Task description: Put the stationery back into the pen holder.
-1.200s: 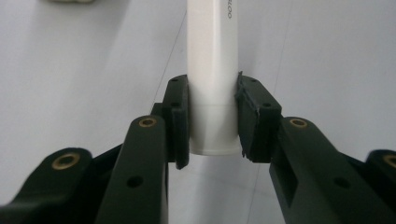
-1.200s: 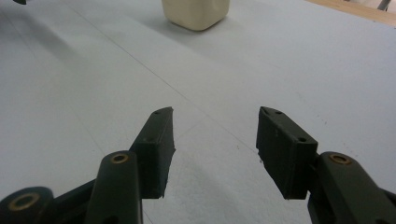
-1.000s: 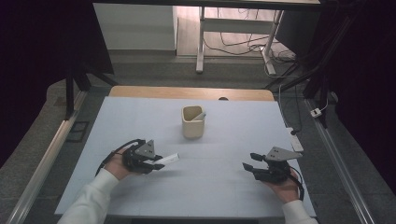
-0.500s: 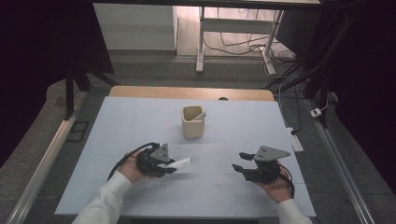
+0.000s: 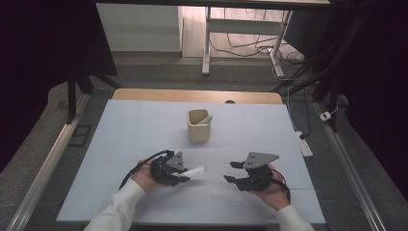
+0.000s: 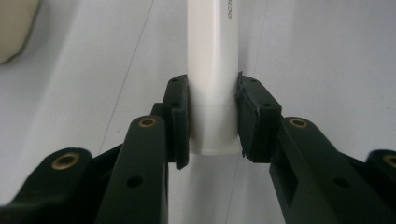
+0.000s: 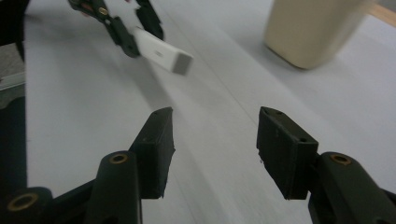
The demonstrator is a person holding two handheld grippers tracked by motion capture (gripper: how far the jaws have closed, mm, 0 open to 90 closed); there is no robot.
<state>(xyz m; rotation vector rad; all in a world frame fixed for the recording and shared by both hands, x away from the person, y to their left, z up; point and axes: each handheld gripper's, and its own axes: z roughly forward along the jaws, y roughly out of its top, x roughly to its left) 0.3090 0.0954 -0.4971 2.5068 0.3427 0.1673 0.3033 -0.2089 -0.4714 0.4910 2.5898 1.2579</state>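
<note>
left gripper (image 6: 212, 116) clamped on white flat stick (image 6: 212, 70), maybe printed | right gripper (image 7: 212, 149) jaws apart, empty

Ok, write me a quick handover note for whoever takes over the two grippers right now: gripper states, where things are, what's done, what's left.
Left gripper: shut on the white bar, gripping it near one end; the free end points toward the right gripper, above the table.
Right gripper: open, nothing between its jaws, facing the bar's free end.
Beige cup: upright at mid-table, beyond both grippers, with another white piece leaning inside.
Done: the bar is picked up.
Left: probably hand the bar to the right gripper or drop it into the cup; which one isn't clear yet.
</note>
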